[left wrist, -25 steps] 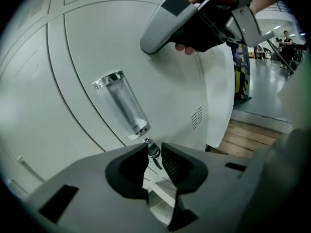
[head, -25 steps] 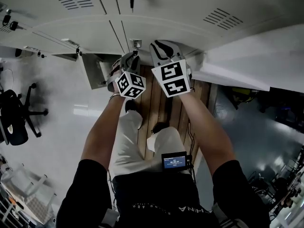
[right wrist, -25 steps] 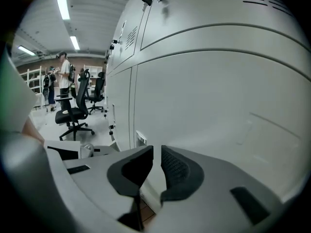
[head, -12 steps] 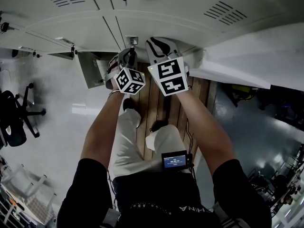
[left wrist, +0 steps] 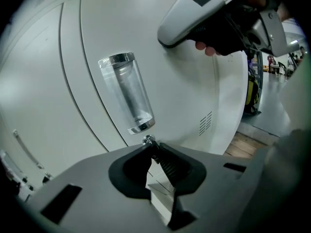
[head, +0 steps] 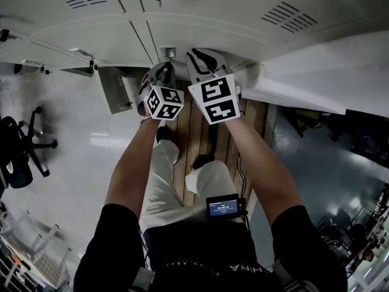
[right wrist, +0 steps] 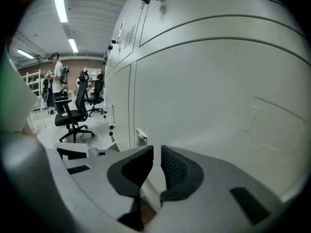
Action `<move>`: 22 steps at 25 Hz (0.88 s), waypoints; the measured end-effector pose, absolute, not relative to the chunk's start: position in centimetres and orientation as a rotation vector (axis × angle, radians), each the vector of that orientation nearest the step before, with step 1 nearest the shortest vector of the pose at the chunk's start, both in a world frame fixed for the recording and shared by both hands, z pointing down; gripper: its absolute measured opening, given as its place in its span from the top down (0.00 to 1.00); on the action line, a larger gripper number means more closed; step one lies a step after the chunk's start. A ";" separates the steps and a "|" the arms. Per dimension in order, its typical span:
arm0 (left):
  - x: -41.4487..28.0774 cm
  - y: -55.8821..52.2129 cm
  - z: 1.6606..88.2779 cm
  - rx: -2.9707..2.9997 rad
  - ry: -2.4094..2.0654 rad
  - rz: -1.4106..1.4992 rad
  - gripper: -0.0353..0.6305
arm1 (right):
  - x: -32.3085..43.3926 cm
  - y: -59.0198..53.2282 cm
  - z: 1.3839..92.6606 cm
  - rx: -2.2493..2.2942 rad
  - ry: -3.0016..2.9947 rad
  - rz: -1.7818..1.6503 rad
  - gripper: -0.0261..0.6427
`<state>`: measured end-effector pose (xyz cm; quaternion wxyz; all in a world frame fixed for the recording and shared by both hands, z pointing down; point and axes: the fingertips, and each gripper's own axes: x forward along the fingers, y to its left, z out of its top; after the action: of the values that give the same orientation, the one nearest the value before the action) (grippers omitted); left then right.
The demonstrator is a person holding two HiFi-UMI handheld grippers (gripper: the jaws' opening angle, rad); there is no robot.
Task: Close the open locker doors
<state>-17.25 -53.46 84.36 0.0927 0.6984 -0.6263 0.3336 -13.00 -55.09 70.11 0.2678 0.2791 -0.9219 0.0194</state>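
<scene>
A bank of pale grey lockers point(head: 200, 17) fills the top of the head view. A big white door panel point(head: 304, 72) stands out from them at the right, and a small low door point(head: 114, 90) hangs open at the left. My left gripper point(head: 159, 78) is shut, its tips touching just under a chrome handle point(left wrist: 126, 92) and a small lock point(left wrist: 148, 140) on a locker door. My right gripper point(head: 203, 62) is right beside it, close to a locker face point(right wrist: 218, 96), its jaws shut to a thin slit point(right wrist: 156, 154) on nothing. It also shows as the right gripper point(left wrist: 209, 13) in the left gripper view.
I stand on a strip of wooden planks point(head: 200, 132); glossy floor lies either side. Black office chairs point(head: 18, 157) stand at the left, also seen as chairs point(right wrist: 73, 113) with people behind them. Dark clutter point(head: 328, 126) sits at the right.
Both grippers have edged a little closer to the locker faces, the right one drifting slightly left. No door has visibly swung.
</scene>
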 end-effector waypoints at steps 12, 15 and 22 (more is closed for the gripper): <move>-17.2 -53.5 84.3 2.071 -1.887 1.052 0.87 | -13.0 -55.1 70.4 0.770 -2.487 0.072 0.86; -17.3 -53.5 84.4 2.043 -1.889 0.924 0.87 | -13.0 -55.2 70.4 0.768 -2.491 0.069 0.86; -17.6 -53.6 84.3 1.991 -1.810 0.541 0.88 | -13.0 -55.2 70.5 0.769 -2.492 0.072 0.86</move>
<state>-17.58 -53.58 84.35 0.1972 0.7111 -0.6467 0.1932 -13.00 -55.17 70.50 0.2632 0.2845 -0.9215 0.0267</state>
